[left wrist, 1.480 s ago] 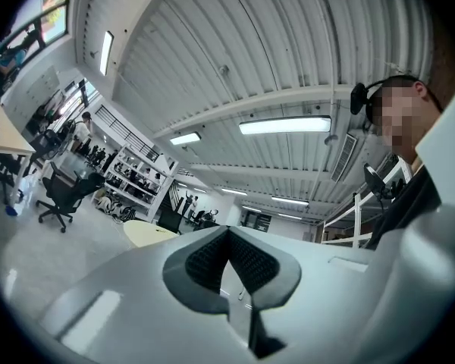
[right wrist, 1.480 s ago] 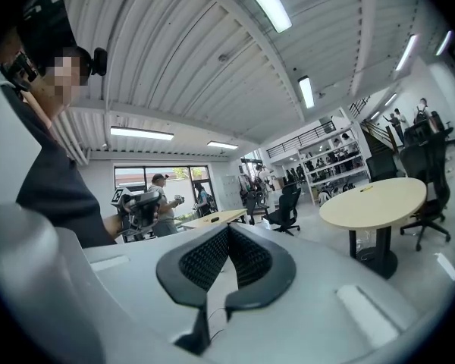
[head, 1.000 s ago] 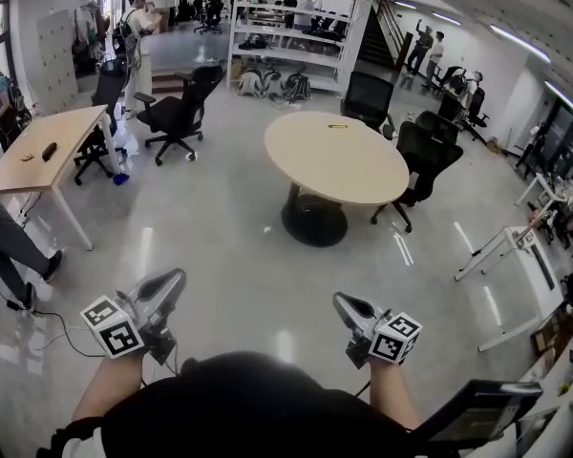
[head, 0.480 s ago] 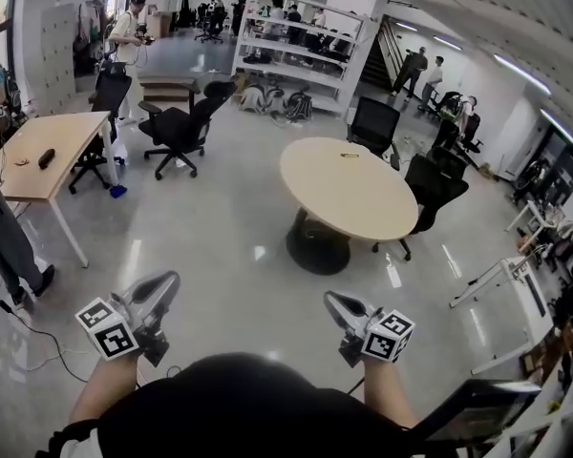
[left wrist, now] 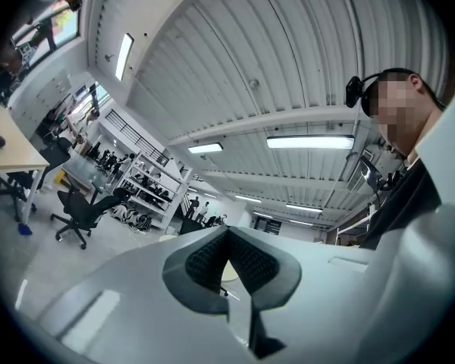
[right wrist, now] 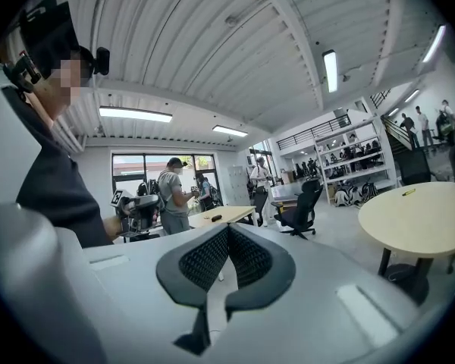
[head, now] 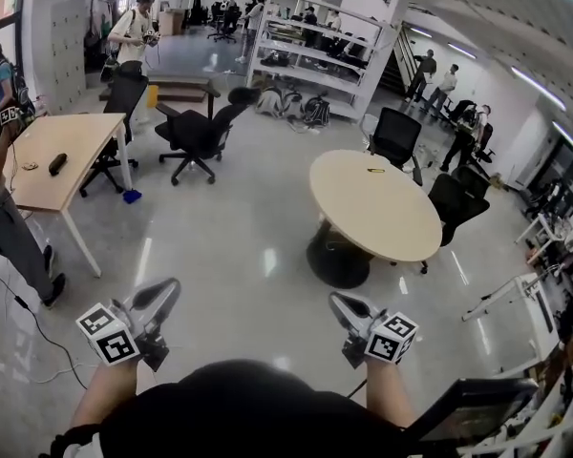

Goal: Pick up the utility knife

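A small yellow object [head: 375, 170] lies near the far edge of the round beige table [head: 392, 218]; it is too small to tell what it is. It also shows in the right gripper view as a yellow object [right wrist: 408, 192] on that table [right wrist: 417, 218]. My left gripper [head: 164, 292] is held low at the bottom left, close to my body, shut and empty. My right gripper [head: 341, 302] is at the bottom right, also shut with nothing in it. In the gripper views the left gripper [left wrist: 227, 230] and the right gripper [right wrist: 227, 229] each show ribbed pads meeting at the tip.
A rectangular desk [head: 38, 175] with a dark object [head: 57, 163] stands at the left, a person [head: 5, 227] beside it. Black office chairs [head: 202, 132] [head: 397, 137] [head: 458, 200] stand around. White shelving [head: 315, 51] and several people are at the back. A cable [head: 29, 322] lies on the floor.
The whole room has shifted in view: the round table has come nearer and moved right, the left desk is closer. Both grippers keep the same shut pose by my body.
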Demonstrator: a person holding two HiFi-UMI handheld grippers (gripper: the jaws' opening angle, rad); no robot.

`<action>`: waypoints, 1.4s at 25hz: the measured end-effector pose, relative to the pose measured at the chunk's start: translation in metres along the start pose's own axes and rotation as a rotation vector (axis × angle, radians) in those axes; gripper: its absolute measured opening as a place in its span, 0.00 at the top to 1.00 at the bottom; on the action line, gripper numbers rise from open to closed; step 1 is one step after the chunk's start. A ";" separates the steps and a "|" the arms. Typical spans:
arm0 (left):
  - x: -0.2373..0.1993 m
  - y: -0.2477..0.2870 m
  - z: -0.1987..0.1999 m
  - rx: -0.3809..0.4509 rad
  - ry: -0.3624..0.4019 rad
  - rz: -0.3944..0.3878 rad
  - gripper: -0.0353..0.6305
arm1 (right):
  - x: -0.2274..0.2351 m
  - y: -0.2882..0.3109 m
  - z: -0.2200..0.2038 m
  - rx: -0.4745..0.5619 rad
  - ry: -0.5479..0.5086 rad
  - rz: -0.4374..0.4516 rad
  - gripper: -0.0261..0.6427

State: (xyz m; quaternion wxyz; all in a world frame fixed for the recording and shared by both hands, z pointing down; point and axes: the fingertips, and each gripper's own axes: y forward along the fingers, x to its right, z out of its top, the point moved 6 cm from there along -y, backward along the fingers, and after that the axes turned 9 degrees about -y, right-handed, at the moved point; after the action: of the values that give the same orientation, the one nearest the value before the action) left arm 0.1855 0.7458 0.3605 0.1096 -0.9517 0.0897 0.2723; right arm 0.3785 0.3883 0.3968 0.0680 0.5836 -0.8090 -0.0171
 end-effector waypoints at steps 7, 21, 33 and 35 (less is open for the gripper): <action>-0.037 0.024 0.001 -0.013 -0.023 0.033 0.96 | 0.041 0.038 -0.004 -0.021 0.027 0.009 0.94; -0.050 0.179 -0.001 0.065 0.026 0.131 0.96 | 0.232 0.076 0.026 0.020 -0.009 0.147 0.94; -0.052 0.323 -0.023 0.049 0.047 0.176 0.96 | 0.381 0.063 0.021 0.042 0.013 0.179 0.94; -0.053 0.333 -0.022 0.040 0.049 0.177 0.96 | 0.389 0.062 0.017 0.038 0.023 0.176 0.94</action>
State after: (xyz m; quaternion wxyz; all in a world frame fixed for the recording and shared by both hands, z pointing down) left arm 0.0750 0.4260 0.3542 0.1017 -0.9441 0.1816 0.2557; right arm 0.1979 0.0392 0.4216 0.0673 0.5115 -0.8565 0.0112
